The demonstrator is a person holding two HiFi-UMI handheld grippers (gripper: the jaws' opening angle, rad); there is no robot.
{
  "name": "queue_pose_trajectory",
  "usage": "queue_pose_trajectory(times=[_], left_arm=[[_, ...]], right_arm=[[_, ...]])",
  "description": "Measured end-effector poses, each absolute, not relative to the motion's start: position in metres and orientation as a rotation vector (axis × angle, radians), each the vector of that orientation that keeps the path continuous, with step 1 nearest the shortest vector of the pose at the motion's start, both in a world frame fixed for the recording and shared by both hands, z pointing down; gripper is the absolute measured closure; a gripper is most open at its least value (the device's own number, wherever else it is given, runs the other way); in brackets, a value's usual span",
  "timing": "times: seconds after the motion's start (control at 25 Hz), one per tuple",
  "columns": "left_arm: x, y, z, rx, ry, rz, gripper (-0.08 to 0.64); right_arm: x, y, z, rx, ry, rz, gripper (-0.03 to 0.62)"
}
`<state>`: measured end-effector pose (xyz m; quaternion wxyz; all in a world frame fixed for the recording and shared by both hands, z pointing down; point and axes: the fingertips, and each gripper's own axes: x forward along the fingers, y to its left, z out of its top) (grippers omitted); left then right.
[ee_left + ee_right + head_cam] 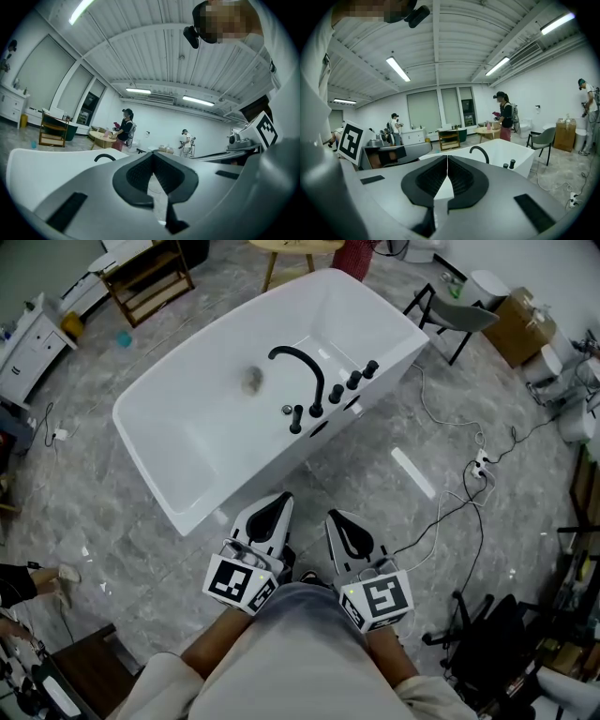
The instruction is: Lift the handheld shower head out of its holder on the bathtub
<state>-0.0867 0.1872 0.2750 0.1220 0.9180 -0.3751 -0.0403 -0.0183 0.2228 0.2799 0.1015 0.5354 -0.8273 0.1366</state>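
A white bathtub [187, 427] stands slantwise on the grey floor ahead of me. On its near rim a black arched faucet [302, 367] rises beside a row of black fittings. The slim upright one at the row's left end looks like the handheld shower head [296, 418] in its holder. My left gripper [277, 505] and right gripper [339, 521] hang side by side short of the tub, both shut and empty. The right gripper view shows its jaws [447, 159] closed, with the tub [506, 152] and faucet [480, 152] beyond. In the left gripper view the closed jaws [153, 157] hide most of the tub [42, 164].
White cables [459, 493] and a power strip [480, 465] trail over the floor right of the tub. A dark chair [448, 315] and a cardboard box [520, 324] stand behind it; a wooden shelf [145, 277] and round table [291, 251] lie beyond. People stand in the background [505, 115].
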Motion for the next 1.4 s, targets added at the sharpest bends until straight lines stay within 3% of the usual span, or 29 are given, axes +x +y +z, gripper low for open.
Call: queue_pose_trajectory(times=[0.76,1.4], left_arm=[[-0.106,0.078,0.276,2.713,-0.993,-0.154,0.555],[-0.038,-0.022,0.334,2.713,-1.117,-0.052,0.555]], right_arm=[[-0.051,0.103,0.272,1.624,-2.429,0.368,0.573],[0.02,0.001,0.294,1.495,-2.506,0.429,0.573]])
